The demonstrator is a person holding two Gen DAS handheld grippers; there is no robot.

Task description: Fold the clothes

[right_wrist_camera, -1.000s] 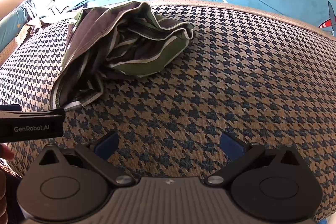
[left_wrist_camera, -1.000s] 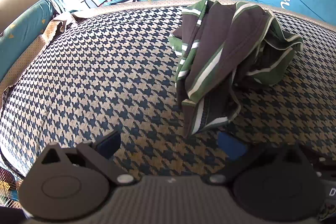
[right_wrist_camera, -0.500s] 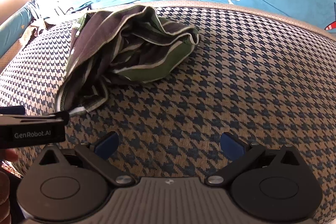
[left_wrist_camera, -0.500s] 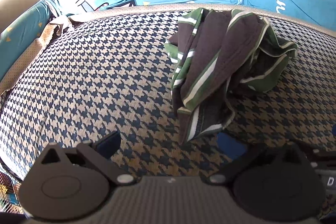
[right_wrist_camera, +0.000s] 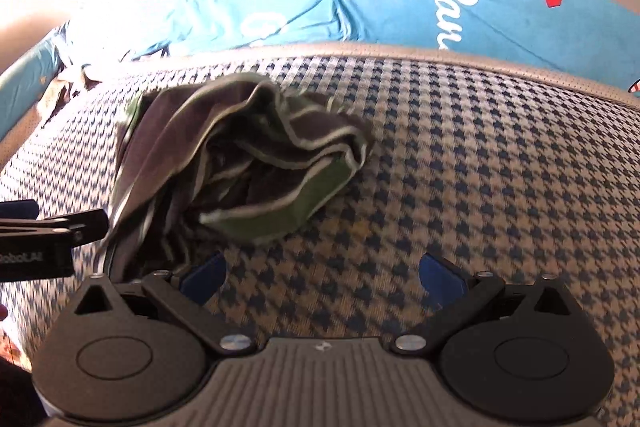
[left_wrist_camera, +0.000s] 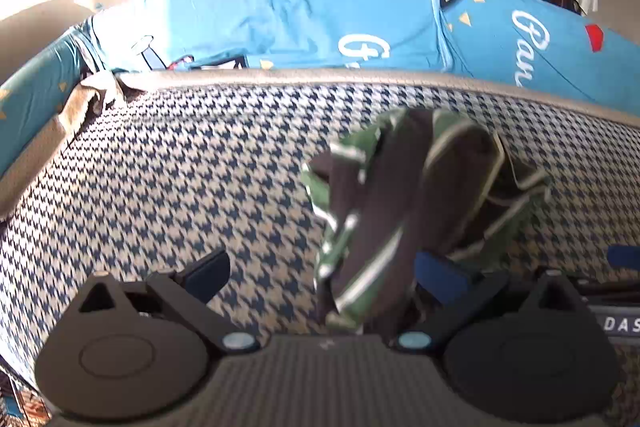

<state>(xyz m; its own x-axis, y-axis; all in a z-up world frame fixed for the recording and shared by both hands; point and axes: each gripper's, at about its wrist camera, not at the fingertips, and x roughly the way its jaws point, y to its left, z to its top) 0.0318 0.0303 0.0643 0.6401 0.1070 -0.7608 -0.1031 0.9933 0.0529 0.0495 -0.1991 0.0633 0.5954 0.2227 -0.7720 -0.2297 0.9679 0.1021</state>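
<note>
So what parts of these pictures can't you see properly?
- Striped garment: blurred in the left wrist view; its near end runs behind the left gripper body, so contact is unclear.
- What kind of garment it is: crumpled in the right wrist view, so its shape is hidden.
- White lettering on the blue bedding: cut off by folds and the patterned surface.

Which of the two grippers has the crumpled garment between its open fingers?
The left gripper: the striped green-and-brown garment hangs down between its spread fingers. The right gripper frames only houndstooth surface.
</note>
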